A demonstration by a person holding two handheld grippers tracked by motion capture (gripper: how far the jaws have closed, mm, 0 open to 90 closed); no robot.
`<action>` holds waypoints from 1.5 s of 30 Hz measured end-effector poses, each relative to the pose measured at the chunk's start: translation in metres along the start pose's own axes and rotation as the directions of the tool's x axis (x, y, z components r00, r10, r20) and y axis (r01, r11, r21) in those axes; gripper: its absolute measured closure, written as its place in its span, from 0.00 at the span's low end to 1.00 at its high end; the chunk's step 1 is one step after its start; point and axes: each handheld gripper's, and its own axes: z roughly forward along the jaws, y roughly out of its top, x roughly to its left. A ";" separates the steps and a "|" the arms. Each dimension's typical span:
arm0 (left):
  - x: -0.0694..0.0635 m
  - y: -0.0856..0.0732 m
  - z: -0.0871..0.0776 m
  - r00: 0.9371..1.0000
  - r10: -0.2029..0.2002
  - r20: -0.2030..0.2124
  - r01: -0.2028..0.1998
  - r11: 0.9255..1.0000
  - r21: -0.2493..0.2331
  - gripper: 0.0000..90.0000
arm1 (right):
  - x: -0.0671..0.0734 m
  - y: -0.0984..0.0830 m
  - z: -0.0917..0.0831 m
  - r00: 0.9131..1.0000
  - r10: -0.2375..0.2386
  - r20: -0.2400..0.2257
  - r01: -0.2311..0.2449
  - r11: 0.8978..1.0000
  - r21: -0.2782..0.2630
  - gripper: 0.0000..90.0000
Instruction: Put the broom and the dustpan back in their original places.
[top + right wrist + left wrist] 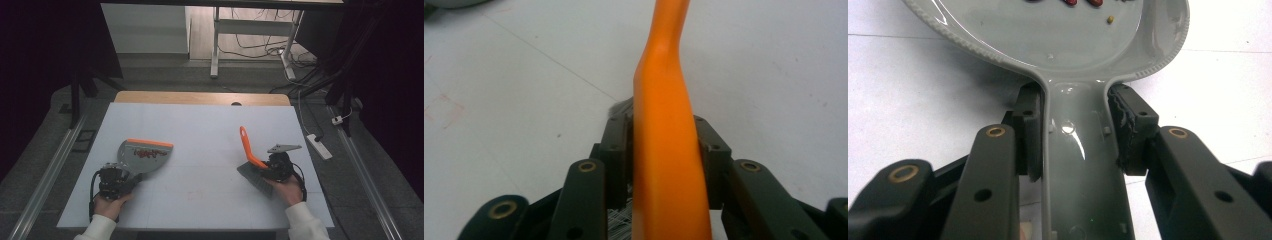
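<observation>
Left gripper (116,181): near-left of table; jaws closed tight on the handle of a grey plastic dustpan (142,156) w/ an orange front lip. Left gripper view: both pads press the handle sides, dustpan (1058,45) pan straight ahead.
Dustpan: lies flat on the white table top (200,135), left half, lip facing away from the person; small dark-red bits (149,153) in the pan, plus one tiny yellowish speck (1110,19).
Right gripper (276,167): near-right of table; jaws clamped on the orange plastic handle of a hand brush (248,148) w/ dark grey bristles.
Brush: handle tilts up and away; bristles (255,179) down by the table, contact unclear. Right gripper view: handle (666,145) runs up betw. the jaws.
Spacing: dustpan and brush well apart.
</observation>
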 end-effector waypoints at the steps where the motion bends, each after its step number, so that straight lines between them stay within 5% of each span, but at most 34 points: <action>1: 0.000 0.000 0.000 1.000 0.000 0.000 0.000 1.000 0.000 0.68 | -0.002 0.000 0.001 1.000 0.009 -0.002 -0.009 1.000 0.004 0.69; 11: 0.000 0.000 0.001 1.000 0.001 -0.001 -0.001 1.000 0.005 0.68 | -0.017 -0.002 0.014 0.999 0.046 0.025 -0.047 0.997 0.057 0.50; 19: -0.001 0.000 0.002 1.000 0.002 0.012 -0.002 1.000 0.023 0.66 | -0.020 -0.003 0.016 0.997 0.070 0.027 -0.072 0.996 0.059 0.45; 28: -0.003 -0.002 -0.004 1.000 0.022 0.012 -0.022 1.000 0.007 0.45 | -0.020 -0.002 0.013 0.995 0.057 0.080 -0.060 0.997 0.041 0.40; 33: -0.003 -0.003 -0.012 1.000 0.029 0.002 -0.029 0.999 -0.017 0.41 | -0.017 -0.001 0.009 0.994 0.029 0.102 -0.031 0.999 0.022 0.40; 41: -0.005 0.001 -0.027 0.990 0.139 -0.035 -0.141 0.989 -0.053 0.43 | -0.014 -0.001 0.000 0.994 -0.007 0.112 0.008 1.000 -0.009 0.44; 45: -0.003 0.003 -0.030 0.983 0.185 0.014 -0.184 0.981 -0.069 0.45 | -0.009 0.000 -0.003 0.994 -0.037 0.099 0.039 0.999 -0.021 0.46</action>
